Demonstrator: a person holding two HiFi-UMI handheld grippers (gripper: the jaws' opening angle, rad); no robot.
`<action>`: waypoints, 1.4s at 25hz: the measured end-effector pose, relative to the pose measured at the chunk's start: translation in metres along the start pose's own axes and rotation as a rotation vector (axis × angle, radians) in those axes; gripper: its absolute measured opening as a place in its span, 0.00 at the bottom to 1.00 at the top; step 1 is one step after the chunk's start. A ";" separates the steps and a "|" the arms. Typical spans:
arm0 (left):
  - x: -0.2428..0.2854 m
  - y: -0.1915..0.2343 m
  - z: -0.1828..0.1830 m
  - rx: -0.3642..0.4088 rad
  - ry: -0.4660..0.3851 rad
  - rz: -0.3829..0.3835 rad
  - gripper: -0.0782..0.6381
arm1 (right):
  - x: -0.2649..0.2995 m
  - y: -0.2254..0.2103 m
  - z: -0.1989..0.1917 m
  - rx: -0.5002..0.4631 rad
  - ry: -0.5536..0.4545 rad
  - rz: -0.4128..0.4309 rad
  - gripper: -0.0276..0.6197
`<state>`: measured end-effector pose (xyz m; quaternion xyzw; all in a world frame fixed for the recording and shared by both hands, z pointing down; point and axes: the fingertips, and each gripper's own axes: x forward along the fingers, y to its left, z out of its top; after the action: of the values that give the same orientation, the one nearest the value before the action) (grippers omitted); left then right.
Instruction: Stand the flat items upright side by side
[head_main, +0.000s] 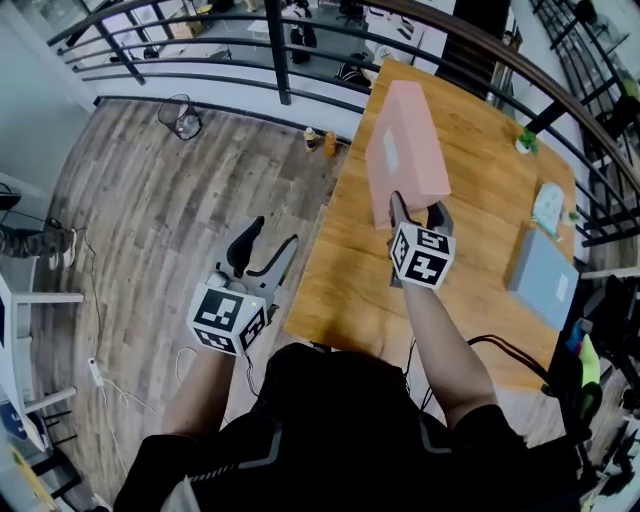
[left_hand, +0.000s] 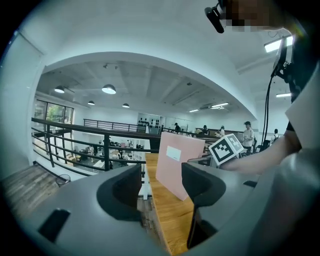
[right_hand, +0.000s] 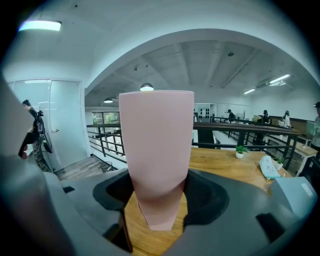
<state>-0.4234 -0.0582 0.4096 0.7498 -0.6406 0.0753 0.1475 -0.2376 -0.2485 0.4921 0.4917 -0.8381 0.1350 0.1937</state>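
Note:
A pink flat box (head_main: 405, 150) stands upright on its long edge on the wooden table (head_main: 480, 200), running away from me. My right gripper (head_main: 419, 212) is at its near end, one jaw on each side. In the right gripper view the pink box (right_hand: 156, 150) fills the gap and both pads press on it. A grey-blue flat box (head_main: 543, 275) lies flat near the table's right edge. My left gripper (head_main: 268, 250) hangs over the floor left of the table, open with nothing between its jaws. In the left gripper view the pink box (left_hand: 177, 162) shows beyond them.
A white and teal item (head_main: 548, 208) and a small potted plant (head_main: 525, 142) sit at the table's far right. A black railing (head_main: 280, 60) runs behind the table. A wire bin (head_main: 180, 115) and two small bottles (head_main: 320, 140) stand on the wooden floor at left.

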 end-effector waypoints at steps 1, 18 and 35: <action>-0.002 0.005 0.002 -0.002 -0.004 0.011 0.48 | 0.006 0.003 0.003 0.009 0.000 -0.012 0.51; -0.037 0.039 0.010 -0.044 -0.076 0.091 0.48 | 0.076 0.034 0.039 0.160 -0.011 -0.198 0.51; -0.058 0.031 0.018 -0.045 -0.124 0.089 0.48 | 0.124 0.047 0.065 0.209 -0.038 -0.256 0.52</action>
<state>-0.4651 -0.0141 0.3790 0.7203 -0.6828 0.0206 0.1209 -0.3461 -0.3487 0.4888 0.6145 -0.7535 0.1863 0.1412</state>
